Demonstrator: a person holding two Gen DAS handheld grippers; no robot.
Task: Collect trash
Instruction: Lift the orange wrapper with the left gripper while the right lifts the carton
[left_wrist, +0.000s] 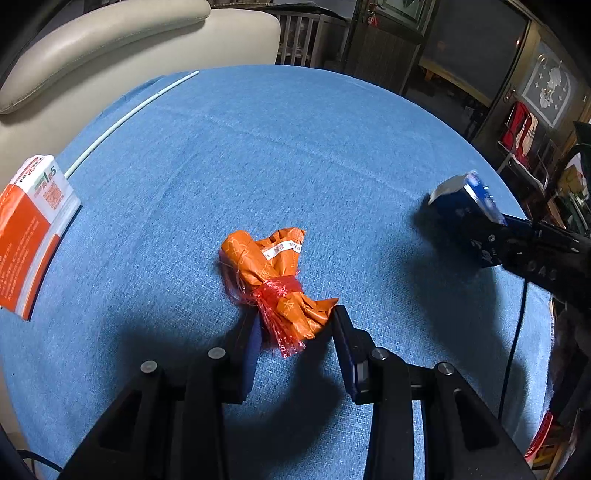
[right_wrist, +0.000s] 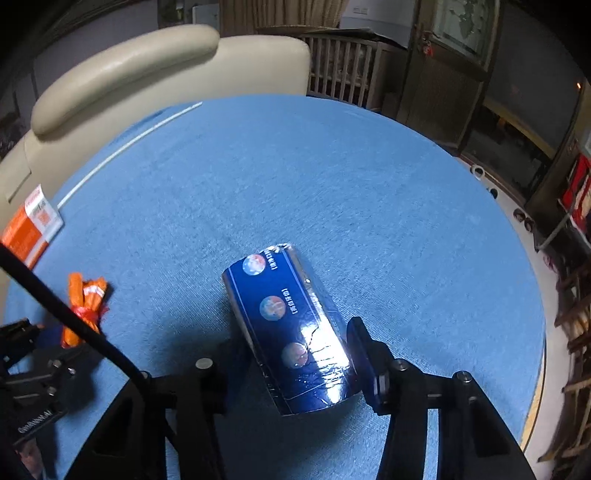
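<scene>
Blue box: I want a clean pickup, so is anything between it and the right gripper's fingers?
Nothing visible. The blue box lies between the right gripper fingers, with bare blue tablecloth around it.

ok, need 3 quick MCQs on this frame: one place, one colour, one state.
1. Where does the orange-and-white box lie?
A. at the table's left edge
B. between the right gripper's fingers
C. on the sofa

2. What colour is the cloth on the table?
A. green
B. blue
C. white

3. What does the left gripper hold?
A. nothing
B. the white stick
C. the orange wrapper

Answers:
1 A: it sits on the cloth by the left rim, near the white stick.
2 B: blue fabric covers the whole top.
3 C: the wrapper's near end sits pinched between its fingers, while the right gripper has the blue box.
</scene>
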